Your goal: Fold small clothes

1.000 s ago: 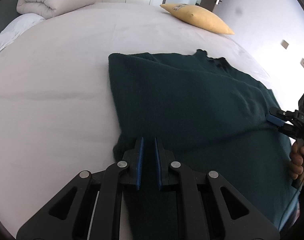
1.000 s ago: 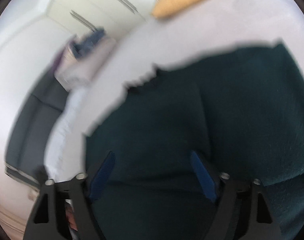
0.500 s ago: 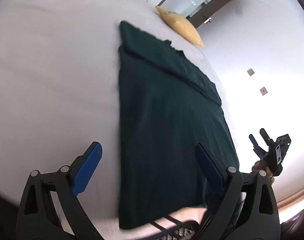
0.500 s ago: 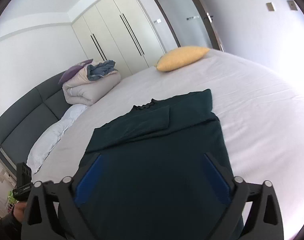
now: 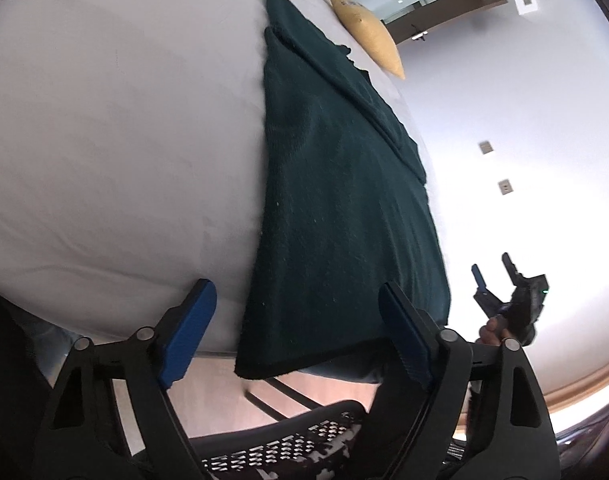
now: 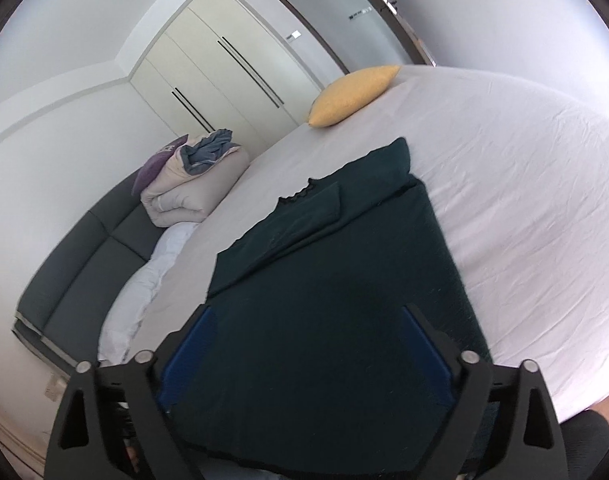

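A dark green sweater lies flat on the white bed, sleeves folded across its upper part, and its hem hangs over the near edge. It also shows in the right wrist view. My left gripper is open and empty, held off the bed just before the hem. My right gripper is open and empty above the sweater's lower part; it also shows in the left wrist view, off the bed's right side.
A yellow pillow lies at the far end of the bed. A folded duvet and white pillow sit by the grey headboard. A mesh chair stands below the bed edge.
My left gripper let go of the sweater's hem and opened wide. Both grippers drew back from the sweater toward the near bed edge. The sweater now lies flat.
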